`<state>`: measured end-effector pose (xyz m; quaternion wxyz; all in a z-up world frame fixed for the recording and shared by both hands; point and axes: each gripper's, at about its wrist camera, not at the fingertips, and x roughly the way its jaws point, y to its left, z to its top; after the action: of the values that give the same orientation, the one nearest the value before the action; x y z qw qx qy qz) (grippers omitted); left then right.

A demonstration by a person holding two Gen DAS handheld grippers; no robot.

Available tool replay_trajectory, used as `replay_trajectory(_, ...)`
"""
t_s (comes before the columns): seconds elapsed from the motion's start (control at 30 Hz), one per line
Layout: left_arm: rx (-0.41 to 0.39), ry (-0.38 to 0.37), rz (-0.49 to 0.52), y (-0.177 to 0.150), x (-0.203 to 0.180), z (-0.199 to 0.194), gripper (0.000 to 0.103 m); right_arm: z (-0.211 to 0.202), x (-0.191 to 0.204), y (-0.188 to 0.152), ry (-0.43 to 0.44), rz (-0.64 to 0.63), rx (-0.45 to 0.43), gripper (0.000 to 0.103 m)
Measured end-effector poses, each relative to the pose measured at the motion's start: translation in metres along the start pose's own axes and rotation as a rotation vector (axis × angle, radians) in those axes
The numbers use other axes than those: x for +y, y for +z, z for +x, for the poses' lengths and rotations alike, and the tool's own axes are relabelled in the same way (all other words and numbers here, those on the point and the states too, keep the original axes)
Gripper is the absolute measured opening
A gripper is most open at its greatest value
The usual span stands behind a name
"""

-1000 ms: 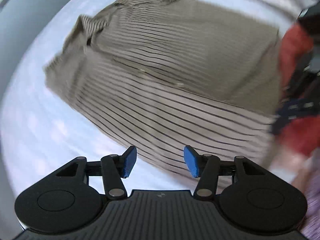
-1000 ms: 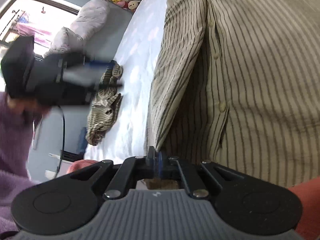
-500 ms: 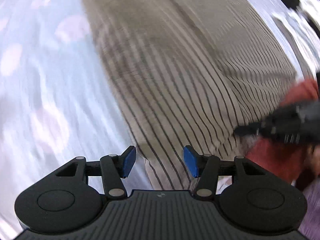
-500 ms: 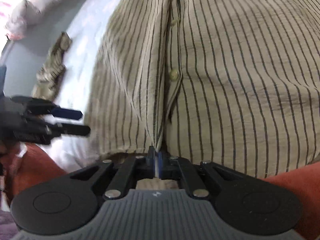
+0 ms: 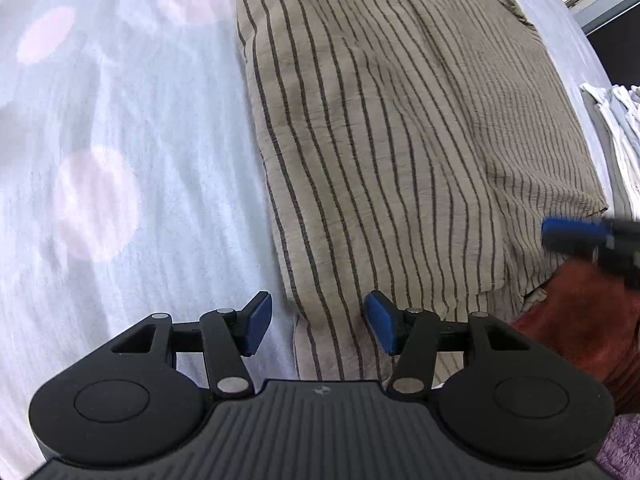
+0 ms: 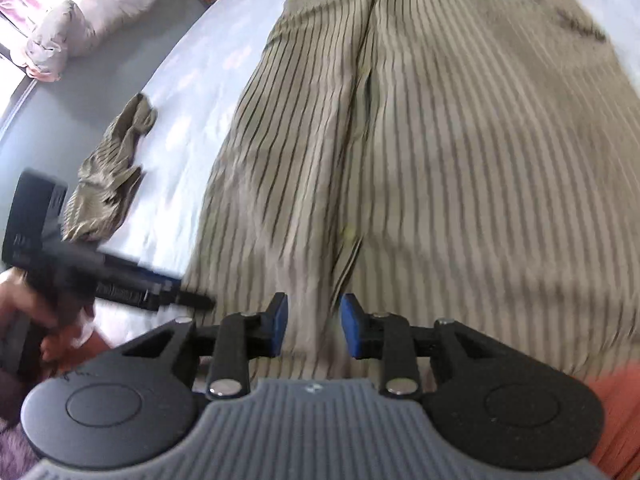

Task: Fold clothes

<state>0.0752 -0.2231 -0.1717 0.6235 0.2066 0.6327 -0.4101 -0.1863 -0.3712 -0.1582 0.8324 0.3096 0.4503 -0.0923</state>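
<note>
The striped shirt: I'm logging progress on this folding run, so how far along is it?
Early. Done: the striped shirt lies spread on the bed sheet, button placket up. In hand: nothing; the left gripper straddles its hem corner, jaws open, and the right gripper is open too. Left: every fold, plus the crumpled garment.

White bed sheet point(image 5: 120, 128) – striped shirt point(image 5: 400, 120) spread flat, crumpled striped garment point(image 6: 108, 176) beside

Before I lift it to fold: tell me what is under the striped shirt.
The striped shirt lies spread on the pale dotted bedsheet, which shows along its left edge. At the near hem, red-orange cloth shows. Whatever else lies beneath is covered.
</note>
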Motion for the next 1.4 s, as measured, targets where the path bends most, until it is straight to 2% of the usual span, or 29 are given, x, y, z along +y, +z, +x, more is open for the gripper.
replay_trajectory(0.23,0.004,-0.007,0.004,-0.001,0.000,0.002,0.049,0.043,-0.009,0.015,0.047,0.063,0.054,0.030)
replay_trajectory(0.27,0.010,-0.015,0.010,0.002,-0.002,0.003,0.043,0.047,-0.009,0.015,0.060,0.071,0.063,0.030)
replay_trajectory(0.3,0.017,-0.026,0.018,0.003,-0.001,0.004,0.030,0.051,-0.010,0.013,0.074,0.079,0.073,0.018)
replay_trajectory(0.33,0.024,-0.039,0.028,0.003,-0.001,0.006,0.023,0.051,-0.013,0.012,0.085,0.082,0.082,0.006)
replay_trajectory(0.37,0.035,-0.054,0.041,0.003,-0.003,0.006,0.010,0.049,-0.013,0.010,0.085,0.079,0.083,0.003)
replay_trajectory(0.47,0.048,-0.073,0.088,0.001,-0.010,0.002,0.004,0.039,-0.009,0.008,0.058,0.053,0.064,0.003)
replay_trajectory(0.57,0.083,-0.052,0.105,0.000,-0.014,0.006,0.002,0.038,-0.013,0.004,0.055,0.063,0.074,0.003)
replay_trajectory(0.67,0.131,-0.003,0.084,0.001,-0.012,0.018,0.002,0.045,-0.017,0.000,0.064,0.078,0.096,0.003)
replay_trajectory(0.83,0.173,0.012,0.058,-0.001,-0.008,0.020,0.004,0.058,-0.013,0.001,0.048,0.063,0.125,0.003)
replay_trajectory(0.9,0.207,0.019,0.068,-0.005,-0.009,0.021,0.013,0.058,-0.010,-0.002,0.041,0.037,0.139,0.007)
replay_trajectory(1.03,0.259,0.054,0.100,-0.008,-0.016,0.020,0.019,0.052,0.001,-0.009,0.009,-0.030,0.149,0.007)
replay_trajectory(1.07,0.257,0.066,0.106,-0.009,-0.018,0.017,0.026,0.047,0.002,-0.010,0.007,-0.041,0.140,0.008)
replay_trajectory(1.17,0.202,0.046,0.098,-0.011,-0.018,-0.003,0.045,0.026,0.000,-0.012,0.042,-0.036,0.086,0.012)
replay_trajectory(1.27,0.141,0.024,0.088,-0.013,-0.017,-0.025,0.045,-0.006,-0.010,-0.010,0.068,-0.032,0.018,0.018)
replay_trajectory(1.4,0.035,0.022,0.057,-0.010,-0.013,-0.059,0.045,-0.056,-0.032,0.004,0.019,-0.037,-0.095,0.020)
